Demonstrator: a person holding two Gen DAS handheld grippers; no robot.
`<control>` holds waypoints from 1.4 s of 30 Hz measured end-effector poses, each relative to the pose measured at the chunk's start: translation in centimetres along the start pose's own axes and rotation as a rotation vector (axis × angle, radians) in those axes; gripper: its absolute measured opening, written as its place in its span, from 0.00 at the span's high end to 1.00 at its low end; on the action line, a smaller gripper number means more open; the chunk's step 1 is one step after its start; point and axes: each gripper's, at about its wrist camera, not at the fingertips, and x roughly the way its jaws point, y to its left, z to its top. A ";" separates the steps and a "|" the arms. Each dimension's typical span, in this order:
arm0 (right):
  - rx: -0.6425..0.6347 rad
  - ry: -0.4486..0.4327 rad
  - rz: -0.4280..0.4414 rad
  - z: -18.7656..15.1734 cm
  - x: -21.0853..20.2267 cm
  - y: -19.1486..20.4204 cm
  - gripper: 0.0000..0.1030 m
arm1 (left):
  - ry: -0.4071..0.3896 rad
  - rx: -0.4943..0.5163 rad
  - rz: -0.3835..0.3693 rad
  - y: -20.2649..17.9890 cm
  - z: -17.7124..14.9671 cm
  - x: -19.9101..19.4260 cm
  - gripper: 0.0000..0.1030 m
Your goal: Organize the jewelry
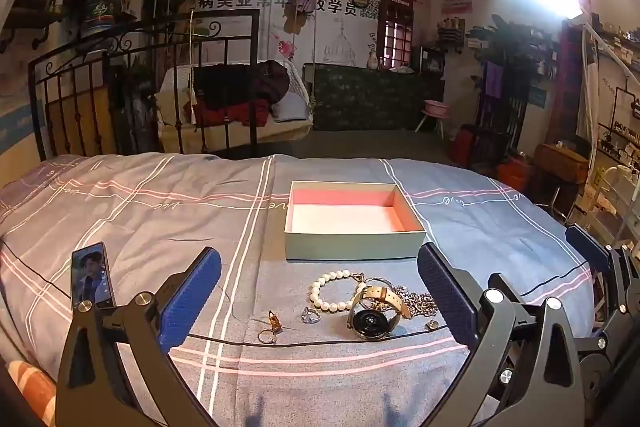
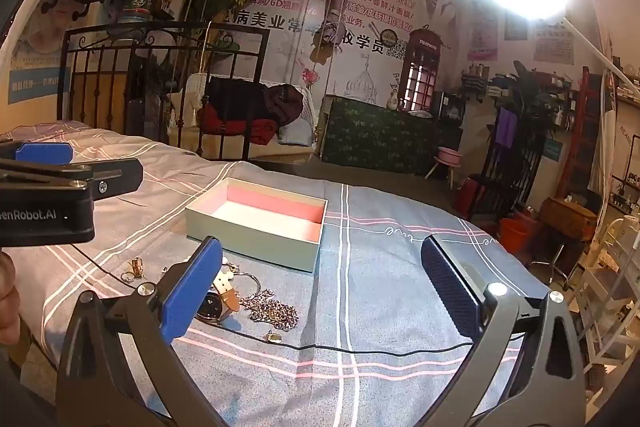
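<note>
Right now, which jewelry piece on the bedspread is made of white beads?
The pearl bracelet, a loop of round white beads lying just left of the watch; the other pieces are metal.

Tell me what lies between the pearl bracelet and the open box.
Only bare bedspread. In the left wrist view, the pearl bracelet sits apart from the open box, with nothing on the cloth between them.

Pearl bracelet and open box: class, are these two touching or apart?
Apart. The left wrist view shows the pearl bracelet lying on the bedspread in front of the box, with a clear strip of cloth between them.
</note>
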 end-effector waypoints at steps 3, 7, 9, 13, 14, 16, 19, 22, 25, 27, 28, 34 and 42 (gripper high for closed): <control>0.002 -0.007 -0.004 0.0 -0.1 0.1 0.05 | 0.001 -0.001 0.000 0.0 0.0 0.0 0.06; 0.010 -0.008 -0.003 -0.3 -0.1 -0.1 0.05 | 0.007 -0.006 -0.001 0.0 0.0 0.0 0.06; 0.013 -0.007 -0.005 -0.4 -0.1 -0.1 0.05 | 0.007 -0.008 0.000 0.1 -0.7 0.5 0.06; 0.014 0.002 -0.004 -0.4 0.0 -0.3 0.05 | 0.015 -0.015 -0.002 -0.1 -0.8 0.8 0.06; 0.014 0.002 -0.005 -0.4 0.0 -0.1 0.05 | 0.016 -0.016 -0.002 -0.3 -1.1 0.9 0.06; 0.017 0.006 -0.004 -0.7 0.4 0.0 0.05 | 0.019 -0.022 -0.005 0.2 -0.9 0.7 0.06; 0.016 0.007 -0.003 -0.7 0.5 0.1 0.05 | 0.023 -0.031 -0.008 0.6 -0.7 0.6 0.06; 0.025 0.010 -0.006 -0.6 0.7 0.1 0.05 | 0.031 -0.031 -0.009 0.6 -0.8 0.7 0.06; 0.029 0.012 -0.009 -0.8 0.9 0.0 0.05 | 0.033 -0.031 -0.011 0.5 -0.8 0.7 0.06; 0.030 0.015 -0.008 -0.7 0.9 0.0 0.05 | 0.031 -0.030 -0.009 0.5 -0.9 0.7 0.06; 0.029 0.016 -0.007 -0.7 1.0 0.1 0.05 | 0.033 -0.031 -0.009 0.5 -0.8 0.7 0.06; 0.029 0.022 -0.005 -0.6 0.9 0.0 0.05 | 0.046 -0.039 -0.005 0.6 -0.8 1.0 0.06; 0.039 0.039 -0.004 -0.4 1.2 -0.4 0.05 | 0.068 -0.046 -0.005 0.7 -1.0 1.2 0.06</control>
